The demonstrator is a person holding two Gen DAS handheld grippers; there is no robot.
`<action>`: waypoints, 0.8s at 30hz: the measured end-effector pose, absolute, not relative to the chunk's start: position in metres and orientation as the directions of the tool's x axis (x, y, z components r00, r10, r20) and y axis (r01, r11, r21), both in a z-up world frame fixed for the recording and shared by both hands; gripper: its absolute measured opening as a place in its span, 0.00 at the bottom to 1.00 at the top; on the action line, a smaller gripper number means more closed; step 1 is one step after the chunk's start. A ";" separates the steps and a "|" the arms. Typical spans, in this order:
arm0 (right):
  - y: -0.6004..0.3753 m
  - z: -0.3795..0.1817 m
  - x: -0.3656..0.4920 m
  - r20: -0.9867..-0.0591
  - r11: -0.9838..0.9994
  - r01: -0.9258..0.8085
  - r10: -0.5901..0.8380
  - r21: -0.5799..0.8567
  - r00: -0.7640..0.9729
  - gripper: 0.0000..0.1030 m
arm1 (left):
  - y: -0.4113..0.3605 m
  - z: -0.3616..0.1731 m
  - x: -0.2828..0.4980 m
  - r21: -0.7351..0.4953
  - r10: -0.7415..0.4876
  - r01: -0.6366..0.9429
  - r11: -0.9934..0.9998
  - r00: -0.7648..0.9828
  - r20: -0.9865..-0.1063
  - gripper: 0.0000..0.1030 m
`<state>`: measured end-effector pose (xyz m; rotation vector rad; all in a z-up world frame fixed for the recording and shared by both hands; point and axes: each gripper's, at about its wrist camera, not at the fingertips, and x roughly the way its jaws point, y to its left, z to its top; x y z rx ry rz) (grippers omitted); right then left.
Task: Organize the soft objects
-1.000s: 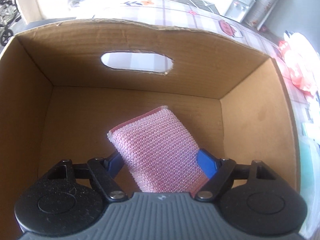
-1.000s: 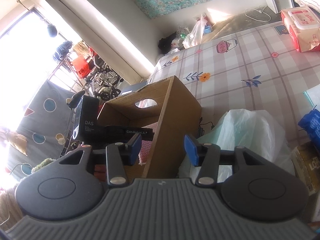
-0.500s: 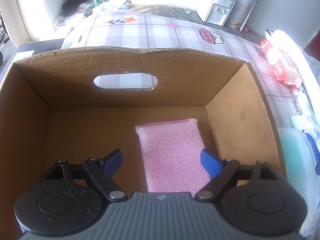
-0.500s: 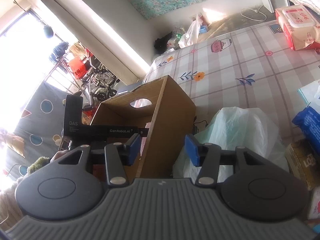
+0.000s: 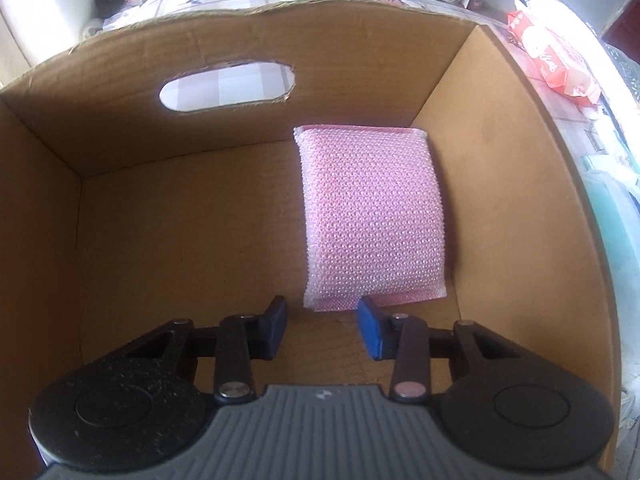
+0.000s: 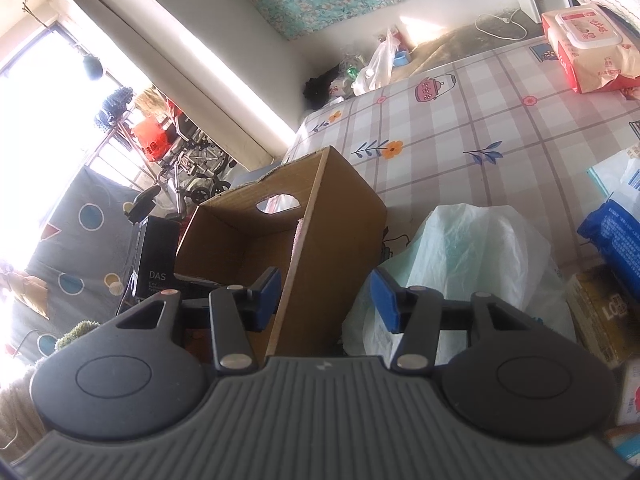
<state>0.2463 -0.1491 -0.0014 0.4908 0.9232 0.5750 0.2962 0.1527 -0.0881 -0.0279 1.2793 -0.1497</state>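
Pink sponge [image 5: 370, 216] lies flat on the floor of the cardboard box [image 5: 500, 184], far-right, close to the right wall. Left gripper [image 5: 322, 326] is inside the box just near of the sponge, jaws spread, holding nothing. Right gripper [image 6: 324, 298] hangs outside, jaws spread astride the box's right wall, beside a plastic bag [image 6: 468, 248].

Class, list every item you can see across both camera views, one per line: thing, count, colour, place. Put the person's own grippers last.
Open cardboard box: one, brown, on the checked tablecloth.
Knitted pink scrubbing sponge: one, pink, on the box floor by its right wall.
Checked floral tablecloth: one, pale pink-grey, under everything.
Thin plastic bag: one, pale green, right of the box.
Wet-wipes pack: one, red and white, far right.
Blue packet: one, right edge.
Left gripper: open, empty, in the box.
Right gripper: open, empty.
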 end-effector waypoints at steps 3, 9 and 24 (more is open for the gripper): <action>-0.157 -0.002 0.244 -0.595 0.752 -0.234 0.639 0.616 0.487 0.48 | 0.149 -0.085 0.300 -0.108 -0.137 0.114 0.988 0.291 -0.947 0.39; -0.169 -0.007 0.240 -0.598 0.756 -0.199 0.625 0.623 0.503 0.49 | 0.141 -0.083 0.307 -0.105 -0.136 0.115 0.988 0.311 -0.941 0.43; -0.259 0.030 0.196 -0.495 0.784 -0.107 0.485 0.612 0.721 0.51 | 0.157 0.000 0.248 -0.120 -0.084 -0.036 0.992 0.517 -0.852 0.78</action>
